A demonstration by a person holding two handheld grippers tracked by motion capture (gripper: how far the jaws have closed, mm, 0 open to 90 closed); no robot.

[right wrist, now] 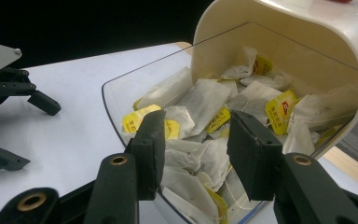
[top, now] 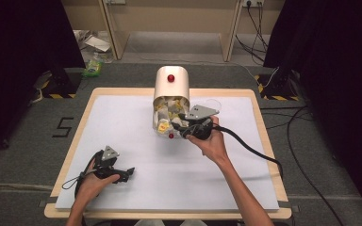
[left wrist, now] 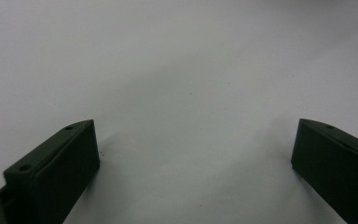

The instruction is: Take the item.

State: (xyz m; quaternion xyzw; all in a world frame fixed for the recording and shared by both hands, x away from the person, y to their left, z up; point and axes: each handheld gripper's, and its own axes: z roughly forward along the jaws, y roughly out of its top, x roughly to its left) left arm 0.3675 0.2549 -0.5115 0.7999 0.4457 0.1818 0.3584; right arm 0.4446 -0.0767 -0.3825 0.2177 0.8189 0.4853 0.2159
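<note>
Evenly lit from overhead in the high view, with the white table sheet [top: 136, 141] bright and black curtains [top: 23, 47] swallowing both sides. Soft, short shadows under hands and grippers. Slightly soft focus throughout, with mild bending toward the edges. Dim and grey in the left gripper view, with smooth falloff toward the bottom; jaws close-up, dark, blurred. Warmer in the right gripper view: tea bags [right wrist: 205, 102] sharp, glare on the cream dispenser [right wrist: 307, 28], near jaws out of focus.

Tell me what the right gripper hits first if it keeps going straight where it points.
Most likely the tea bags heaped in the open container; the right gripper is already at its clear tray.
</note>
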